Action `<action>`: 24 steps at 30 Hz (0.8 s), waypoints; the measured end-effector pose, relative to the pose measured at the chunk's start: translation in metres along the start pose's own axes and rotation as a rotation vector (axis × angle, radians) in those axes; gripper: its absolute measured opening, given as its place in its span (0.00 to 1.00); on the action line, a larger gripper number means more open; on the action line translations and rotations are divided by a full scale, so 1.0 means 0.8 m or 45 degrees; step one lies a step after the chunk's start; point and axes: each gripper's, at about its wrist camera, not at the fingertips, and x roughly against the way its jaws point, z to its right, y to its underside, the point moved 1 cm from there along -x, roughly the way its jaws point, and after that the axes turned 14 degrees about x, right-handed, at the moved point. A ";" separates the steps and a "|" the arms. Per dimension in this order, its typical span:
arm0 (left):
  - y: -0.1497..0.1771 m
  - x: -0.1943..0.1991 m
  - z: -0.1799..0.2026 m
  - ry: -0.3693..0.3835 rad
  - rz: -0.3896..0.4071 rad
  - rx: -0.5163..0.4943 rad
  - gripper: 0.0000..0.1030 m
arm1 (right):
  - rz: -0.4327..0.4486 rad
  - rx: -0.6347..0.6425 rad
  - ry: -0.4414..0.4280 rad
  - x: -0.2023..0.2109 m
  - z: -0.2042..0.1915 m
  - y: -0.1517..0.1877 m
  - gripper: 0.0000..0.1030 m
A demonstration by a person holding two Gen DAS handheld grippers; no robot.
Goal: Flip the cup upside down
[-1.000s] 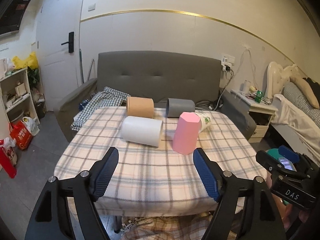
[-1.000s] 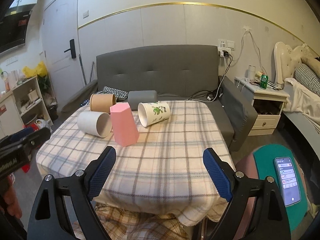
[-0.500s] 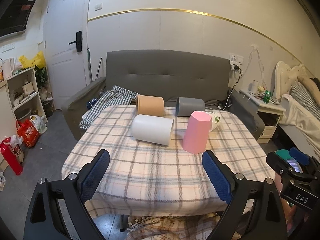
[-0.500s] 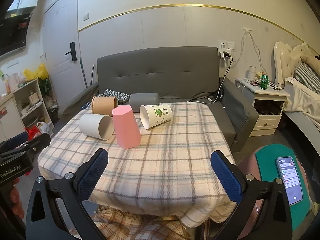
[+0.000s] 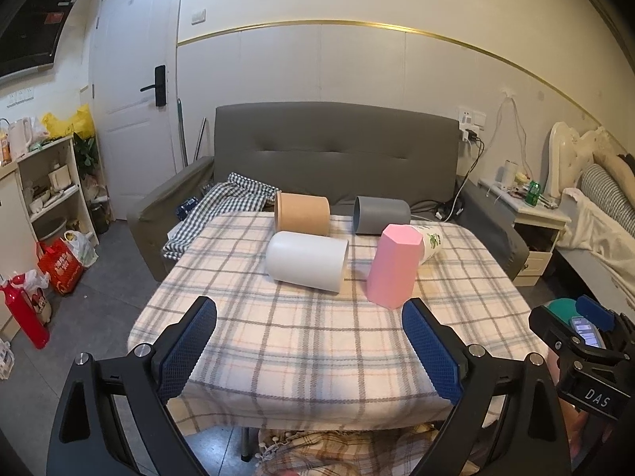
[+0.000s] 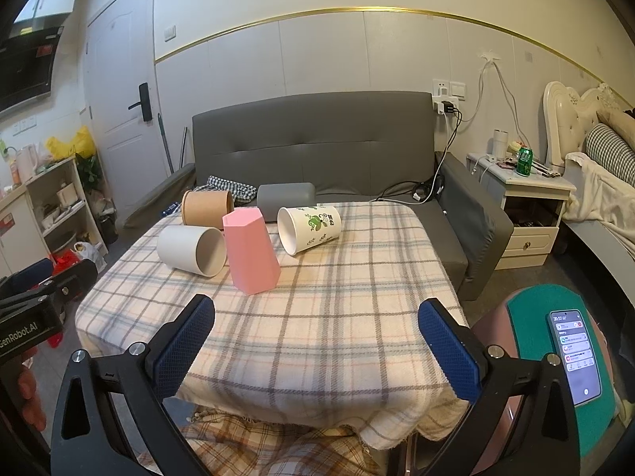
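Observation:
Several cups are on a plaid-covered table (image 5: 317,349) (image 6: 337,329). A pink faceted cup (image 5: 393,265) (image 6: 251,250) stands upside down. A white cup (image 5: 305,260) (image 6: 191,250), a brown cup (image 5: 302,214) (image 6: 206,207), a grey cup (image 5: 381,214) (image 6: 285,197) and a white cup with green print (image 5: 431,242) (image 6: 309,229) lie on their sides. My left gripper (image 5: 311,351) is open and empty over the table's near edge. My right gripper (image 6: 315,347) is open and empty, also short of the cups.
A grey sofa (image 5: 333,158) stands behind the table with a checked cloth (image 5: 222,206) on it. A shelf (image 5: 51,194) and bags are on the left, a nightstand (image 6: 520,198) and bed on the right. A phone (image 6: 573,357) lies on a green pad at right.
Both grippers have pulled back from the table and risen a little, with their jaws opening wider. The cups have not moved.

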 end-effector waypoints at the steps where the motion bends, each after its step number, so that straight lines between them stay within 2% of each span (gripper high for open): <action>1: 0.000 0.000 0.000 0.001 0.001 -0.002 0.94 | 0.000 0.001 -0.001 0.000 0.000 0.000 1.00; 24: -0.001 0.004 0.003 -0.014 0.014 -0.012 0.95 | -0.014 0.011 -0.005 0.002 -0.005 0.002 1.00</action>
